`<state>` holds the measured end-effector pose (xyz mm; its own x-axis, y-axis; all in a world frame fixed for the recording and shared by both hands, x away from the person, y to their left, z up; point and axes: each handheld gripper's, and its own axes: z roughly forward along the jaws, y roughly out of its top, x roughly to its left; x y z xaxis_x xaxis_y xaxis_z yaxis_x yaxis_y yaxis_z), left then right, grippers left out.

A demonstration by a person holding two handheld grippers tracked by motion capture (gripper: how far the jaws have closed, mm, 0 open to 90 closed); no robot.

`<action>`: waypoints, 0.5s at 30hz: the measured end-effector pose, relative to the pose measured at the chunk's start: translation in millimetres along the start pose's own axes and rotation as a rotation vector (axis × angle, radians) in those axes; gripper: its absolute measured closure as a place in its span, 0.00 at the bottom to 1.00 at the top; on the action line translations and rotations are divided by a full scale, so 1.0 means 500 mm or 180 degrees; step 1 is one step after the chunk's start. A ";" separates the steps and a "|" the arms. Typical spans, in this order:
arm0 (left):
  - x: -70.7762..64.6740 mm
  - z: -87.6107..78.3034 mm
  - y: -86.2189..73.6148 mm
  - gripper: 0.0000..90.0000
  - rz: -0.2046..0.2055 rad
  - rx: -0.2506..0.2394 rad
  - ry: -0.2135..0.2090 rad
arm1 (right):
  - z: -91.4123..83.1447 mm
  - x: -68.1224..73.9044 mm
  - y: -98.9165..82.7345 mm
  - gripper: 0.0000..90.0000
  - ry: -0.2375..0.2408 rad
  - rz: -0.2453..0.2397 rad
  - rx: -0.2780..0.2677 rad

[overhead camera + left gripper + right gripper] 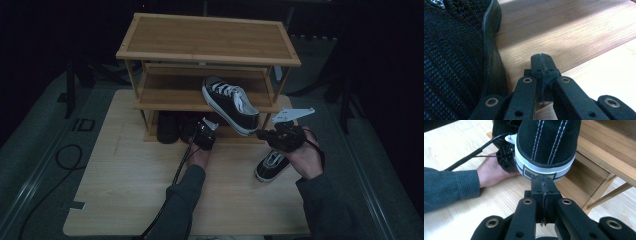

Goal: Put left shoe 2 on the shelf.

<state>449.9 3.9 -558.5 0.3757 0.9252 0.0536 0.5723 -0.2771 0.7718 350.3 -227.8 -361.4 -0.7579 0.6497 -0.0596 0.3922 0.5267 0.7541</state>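
From the high view, we see the black canvas sneaker (231,103) tilted off the shoe rack's (208,40) middle shelf front edge, its mate (271,165) on the table (125,170); dark shoes fill the bottom shelf.

Left gripper view: the left gripper (541,62) is pressed together, empty, beside a black mesh shoe (451,60).

Right gripper view: the right gripper (543,185) is pressed together just under the sneaker's heel (546,147). We judge it light, soft-sided; its stiff rubber heel suits gripping.

A pale wooden desk (125,200) stands on grey-green floor (35,150), with a black cable (65,157) looping at its left. The room behind is dark (almost black), and only thin dark stand legs (70,90) show at the sides. Light falls from above, brightest on the desk's near half.
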 end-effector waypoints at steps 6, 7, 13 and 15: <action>-0.005 0.001 0.001 1.00 0.0051 0.0000 0.0051 | 0.009 0.015 0.004 1.00 0.0093 -0.0041 -0.0018; -0.005 0.001 0.001 1.00 0.0051 0.0000 0.0051 | 0.009 0.015 0.004 1.00 0.0093 -0.0041 -0.0018; -0.006 0.001 0.001 1.00 0.0049 -0.0006 0.0063 | 0.018 0.030 0.016 1.00 0.0202 -0.0092 -0.0048; -0.006 0.001 0.001 1.00 0.0045 -0.0008 0.0057 | 0.023 0.037 0.022 1.00 0.0237 -0.0111 -0.0090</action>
<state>449.5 1.0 -558.8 0.3706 0.9257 0.0758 0.5652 -0.2895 0.7725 346.7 -204.0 -361.8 -0.8078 0.5881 -0.0383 0.3508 0.5321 0.7706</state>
